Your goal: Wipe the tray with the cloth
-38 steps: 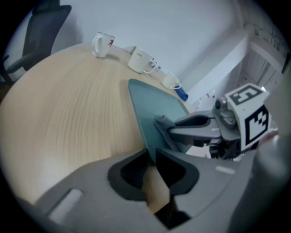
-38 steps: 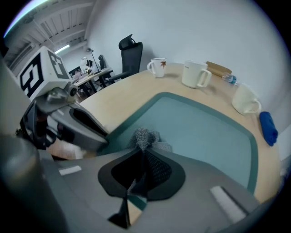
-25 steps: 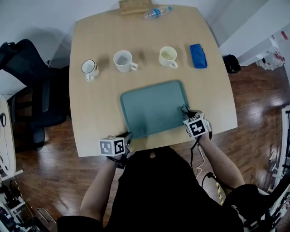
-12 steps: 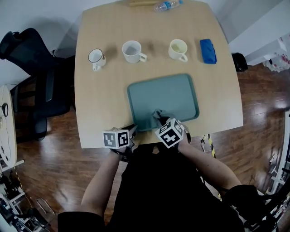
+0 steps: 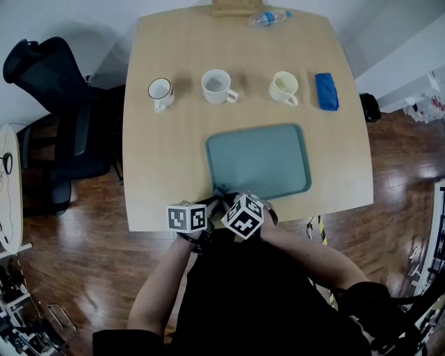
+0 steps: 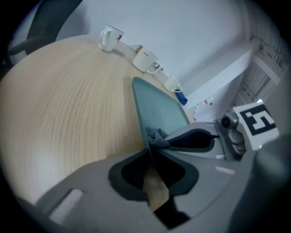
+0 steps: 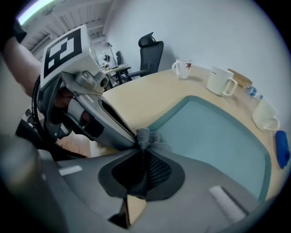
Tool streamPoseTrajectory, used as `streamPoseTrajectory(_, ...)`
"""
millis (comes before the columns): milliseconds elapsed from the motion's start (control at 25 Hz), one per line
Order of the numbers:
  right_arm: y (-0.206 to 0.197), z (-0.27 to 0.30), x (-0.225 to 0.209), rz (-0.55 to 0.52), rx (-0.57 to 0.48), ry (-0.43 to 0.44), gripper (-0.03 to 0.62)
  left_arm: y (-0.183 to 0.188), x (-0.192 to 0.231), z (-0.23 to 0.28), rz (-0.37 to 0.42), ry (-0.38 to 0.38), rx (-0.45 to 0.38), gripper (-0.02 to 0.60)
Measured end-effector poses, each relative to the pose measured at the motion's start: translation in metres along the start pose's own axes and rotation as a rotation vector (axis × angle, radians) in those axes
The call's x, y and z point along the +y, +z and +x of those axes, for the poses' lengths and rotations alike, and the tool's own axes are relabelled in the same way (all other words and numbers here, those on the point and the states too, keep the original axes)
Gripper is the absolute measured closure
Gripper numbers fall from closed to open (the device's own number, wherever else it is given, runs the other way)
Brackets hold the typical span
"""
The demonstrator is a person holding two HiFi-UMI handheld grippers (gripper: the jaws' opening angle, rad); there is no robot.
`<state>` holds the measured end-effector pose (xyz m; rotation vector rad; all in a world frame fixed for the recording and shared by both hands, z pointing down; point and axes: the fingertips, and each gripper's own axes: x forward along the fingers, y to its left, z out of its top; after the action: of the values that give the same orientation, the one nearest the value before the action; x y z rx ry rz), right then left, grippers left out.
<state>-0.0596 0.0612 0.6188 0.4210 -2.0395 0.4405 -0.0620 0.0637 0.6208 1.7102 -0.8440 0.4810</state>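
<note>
Grey cloth [image 7: 146,136], bunched at the near left corner of the teal tray [image 5: 259,161] and pinched in the right tongs [image 7: 142,148]. The left tongs [image 6: 150,154], whose jaws have just been closing, clamp the tray's rim at that same corner. The tray lies near the front edge of the wooden worktop [image 5: 167,167], with three mugs [image 5: 218,85] in a row beyond it.

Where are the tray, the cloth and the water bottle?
tray [image 5: 261,161]: head view, its bare floor.
cloth [image 7: 146,135]: right gripper view, its bunched grey tip.
water bottle [image 5: 270,17]: head view, its clear body.
</note>
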Motion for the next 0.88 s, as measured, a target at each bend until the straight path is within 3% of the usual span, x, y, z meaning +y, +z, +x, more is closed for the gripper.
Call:
streamPoseTrajectory(160,0.004,0.001,-0.012,-0.095,0.025,0.073,0.568,-0.003,0.001,-0.002,0.011,0.005,-0.002,0.528)
streamPoseTrajectory(360,0.04,0.01,-0.081,-0.361,0.072,-0.044,0.568,-0.002,-0.003,-0.001,0.025,0.017,-0.01,0.528)
streamPoseTrajectory(560,0.088,0.026,-0.139,-0.524,0.113,-0.121,0.568,0.001,-0.004,-0.001,0.033,0.021,-0.013,0.528)
streamPoseTrajectory(720,0.1,0.029,-0.147,-0.564,0.107,-0.096,0.568,0.002,-0.002,-0.002,0.038,0.026,-0.005,0.528)
streamPoseTrajectory(880,0.076,0.019,-0.127,-0.547,0.085,-0.049,0.568,-0.001,0.0,-0.002,0.026,0.035,0.001,0.528)
